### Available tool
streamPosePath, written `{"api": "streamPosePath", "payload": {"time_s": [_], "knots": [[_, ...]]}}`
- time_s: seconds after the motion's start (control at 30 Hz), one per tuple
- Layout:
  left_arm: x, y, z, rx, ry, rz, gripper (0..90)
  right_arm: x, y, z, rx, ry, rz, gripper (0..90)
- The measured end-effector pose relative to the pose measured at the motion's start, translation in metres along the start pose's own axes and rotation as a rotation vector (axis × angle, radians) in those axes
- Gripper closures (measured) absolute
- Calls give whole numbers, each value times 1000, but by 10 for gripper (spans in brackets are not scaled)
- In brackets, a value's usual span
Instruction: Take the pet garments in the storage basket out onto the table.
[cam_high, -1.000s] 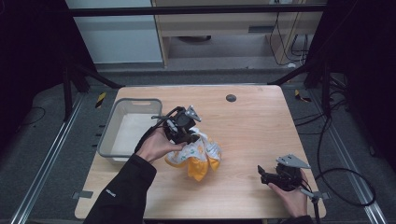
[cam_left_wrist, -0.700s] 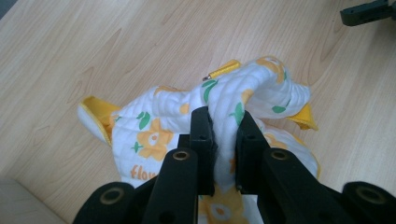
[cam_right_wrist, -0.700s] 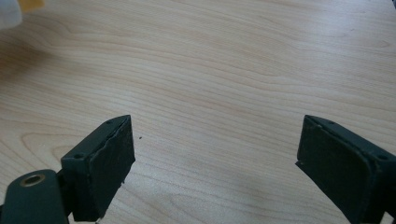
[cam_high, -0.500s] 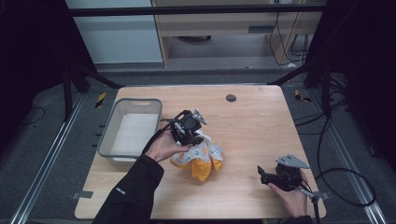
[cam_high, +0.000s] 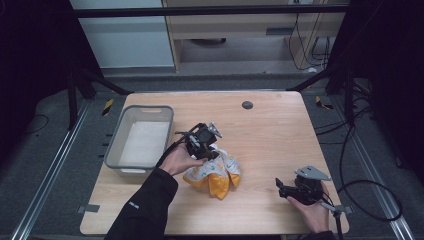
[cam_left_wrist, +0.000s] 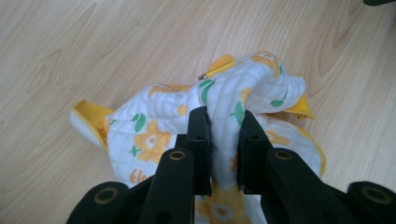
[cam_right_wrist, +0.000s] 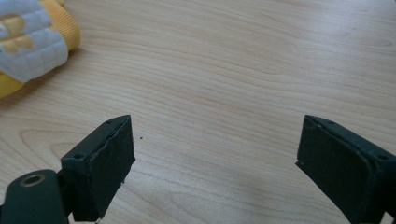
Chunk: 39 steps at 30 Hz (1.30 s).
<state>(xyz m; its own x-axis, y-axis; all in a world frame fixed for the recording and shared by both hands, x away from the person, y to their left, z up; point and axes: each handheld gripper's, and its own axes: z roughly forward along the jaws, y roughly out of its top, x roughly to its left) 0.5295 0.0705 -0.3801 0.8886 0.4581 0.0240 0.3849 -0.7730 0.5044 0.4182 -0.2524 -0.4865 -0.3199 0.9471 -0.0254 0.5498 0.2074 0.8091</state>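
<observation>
- Left gripper (cam_left_wrist: 223, 140) is pinching a fold of the cloth (cam_left_wrist: 219, 100); its jaws have just eased apart a bit, cloth still between them.
- Cloth lies bunched on the table (cam_high: 280, 135), just right of the bin (cam_high: 113, 150).
- Right gripper (cam_high: 281, 186) is wide open w/ nothing in it, well right of the cloth.
- So left hand is nearer; bin sits just on its left.

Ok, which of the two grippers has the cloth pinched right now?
The left gripper: its jaws are closed on a fold of the yellow-flowered quilted cloth. The right gripper stands wide open over bare table, apart from the cloth.
</observation>
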Motion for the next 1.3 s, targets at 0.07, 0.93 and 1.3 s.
{"api": "streamPosePath", "payload": {"time_s": [0.07, 0.93, 1.3], "knots": [[0, 0, 3, 12, 0, -1, 752, 0, 0, 0, 0, 0, -2, 110], [3, -20, -11, -76, 46, -33, 355, 0, 0, 0, 2, -1, -1, 109], [-3, -49, -37, -194, 105, -77, 255, 1, 0, 0, 3, -2, 3, 106]]}}
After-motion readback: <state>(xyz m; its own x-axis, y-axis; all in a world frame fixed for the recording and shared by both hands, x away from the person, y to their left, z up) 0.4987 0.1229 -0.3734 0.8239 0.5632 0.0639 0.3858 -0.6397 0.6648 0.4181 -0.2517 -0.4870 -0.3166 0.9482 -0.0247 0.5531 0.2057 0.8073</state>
